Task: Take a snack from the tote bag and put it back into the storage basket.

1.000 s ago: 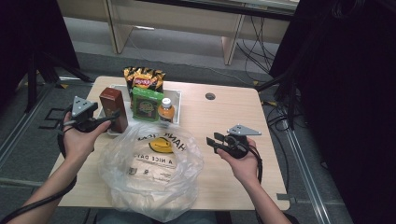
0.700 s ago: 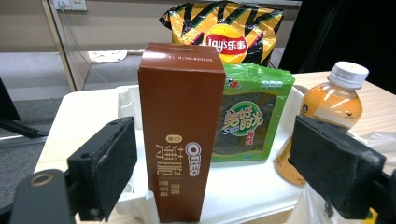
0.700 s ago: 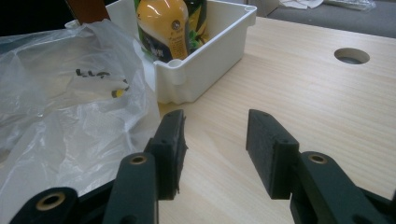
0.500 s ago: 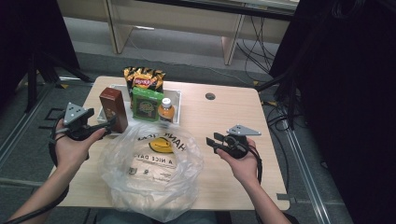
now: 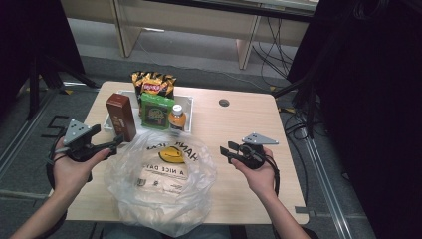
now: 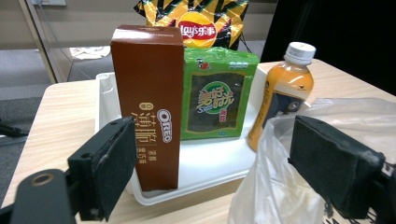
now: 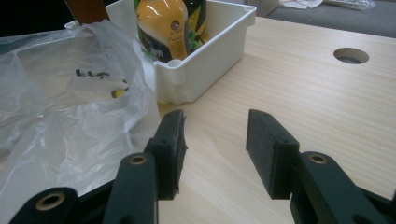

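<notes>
Two hand-held grippers sit over a light wooden table point(image 5: 278, 124). At the left edge, the left gripper point(image 5: 115, 143) has its jaws spread wide and nothing between them, pointing right toward a brown Oreo box point(image 5: 121, 116) that stands upright at the left end of a white tray point(image 6: 107, 100). Right of the box in the tray stand a green snack packet point(image 5: 157, 111) and an orange drink bottle point(image 5: 177, 118), with a bag of Lay's chips point(image 5: 153, 83) at the far side. Near the tray lies a crumpled clear plastic bag point(image 5: 164, 184). Further right, the right gripper point(image 5: 226, 149) is held just above the bare tabletop, jaws parted and empty, pointing left toward the bag.
</notes>
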`<state>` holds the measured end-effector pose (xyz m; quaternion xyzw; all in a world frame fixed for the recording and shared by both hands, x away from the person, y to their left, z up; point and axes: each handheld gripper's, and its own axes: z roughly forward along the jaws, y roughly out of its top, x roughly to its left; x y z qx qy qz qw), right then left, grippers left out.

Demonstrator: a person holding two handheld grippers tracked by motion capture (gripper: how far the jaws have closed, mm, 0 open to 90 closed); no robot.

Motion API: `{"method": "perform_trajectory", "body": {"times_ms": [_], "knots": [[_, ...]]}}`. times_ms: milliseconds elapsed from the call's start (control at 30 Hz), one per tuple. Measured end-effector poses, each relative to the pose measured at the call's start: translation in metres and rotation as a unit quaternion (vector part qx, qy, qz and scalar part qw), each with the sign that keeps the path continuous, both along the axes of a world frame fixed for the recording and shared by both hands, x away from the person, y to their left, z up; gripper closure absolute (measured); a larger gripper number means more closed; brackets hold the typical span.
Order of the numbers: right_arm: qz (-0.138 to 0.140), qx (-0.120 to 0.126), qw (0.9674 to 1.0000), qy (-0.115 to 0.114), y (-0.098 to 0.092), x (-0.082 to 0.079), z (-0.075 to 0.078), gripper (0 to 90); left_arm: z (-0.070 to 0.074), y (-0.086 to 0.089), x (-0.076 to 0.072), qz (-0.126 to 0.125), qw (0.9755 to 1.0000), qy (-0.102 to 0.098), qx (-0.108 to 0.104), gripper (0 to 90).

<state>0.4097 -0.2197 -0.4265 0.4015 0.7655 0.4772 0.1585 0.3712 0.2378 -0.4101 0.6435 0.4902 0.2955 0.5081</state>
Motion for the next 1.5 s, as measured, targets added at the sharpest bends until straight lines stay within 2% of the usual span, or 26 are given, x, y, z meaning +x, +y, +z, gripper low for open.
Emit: {"method": "perform_trajectory", "body": {"times_ms": [67,100,233,267,633,700,733,767,800,1133,1200,1267,1300,1500], "knots": [[0.0,-0.003,1.0,-0.009,-0.001,0.001,0.0,57.6,0.0,0.0,-0.004,-0.004,1.0,0.001,0.001,14.7],[0.0,0.001,1.0,0.002,0.0,0.0,0.0,57.6,-0.001,0.0,-0.006,-0.005,1.0,0.001,0.002,14.7],[-0.002,-0.005,1.0,-0.004,0.0,0.0,0.0,57.6,-0.004,0.0,-0.013,-0.008,1.0,0.006,0.002,14.7],[-0.006,-0.006,0.9998,-0.017,0.0,0.0,0.0,57.6,-0.005,0.0,-0.015,-0.009,0.9999,0.008,0.002,14.7],[-0.004,-0.008,0.9998,-0.016,-0.001,0.0,0.0,57.3,-0.013,0.005,-0.03,-0.014,0.9997,0.021,0.002,14.9],[-0.003,-0.006,1.0,-0.005,0.0,0.0,0.001,57.3,-0.014,0.006,-0.032,-0.014,0.9996,0.023,0.003,14.9],[-0.006,-0.006,0.9998,-0.018,0.0,0.0,0.0,57.2,-0.015,0.006,-0.034,-0.014,0.9996,0.025,0.003,14.9],[-0.005,-0.007,0.9998,-0.017,-0.001,0.0,0.0,57.2,-0.016,0.007,-0.035,-0.016,0.9995,0.026,0.003,15.0],[-0.011,-0.001,0.9999,-0.007,0.001,-0.001,0.0,57.2,-0.017,0.007,-0.036,-0.015,0.9995,0.029,0.004,15.0],[-0.012,0.002,0.9998,-0.013,0.001,-0.001,-0.001,57.0,-0.03,0.014,-0.041,-0.009,0.999,0.044,0.003,15.5],[-0.011,0.001,0.9999,-0.012,0.001,-0.001,0.0,56.9,-0.032,0.014,-0.042,-0.009,0.9989,0.046,0.003,15.5],[-0.009,0.002,1.0,0.003,0.002,-0.002,0.0,56.9,-0.035,0.013,-0.042,-0.008,0.9988,0.049,0.002,15.5],[-0.004,-0.005,1.0,-0.007,0.0,-0.001,0.0,56.9,-0.037,0.013,-0.042,-0.008,0.9987,0.05,0.004,15.6],[0.002,-0.003,1.0,-0.005,0.0,0.0,0.0,56.7,-0.047,0.014,-0.042,-0.007,0.9983,0.058,0.002,16.7]]}}
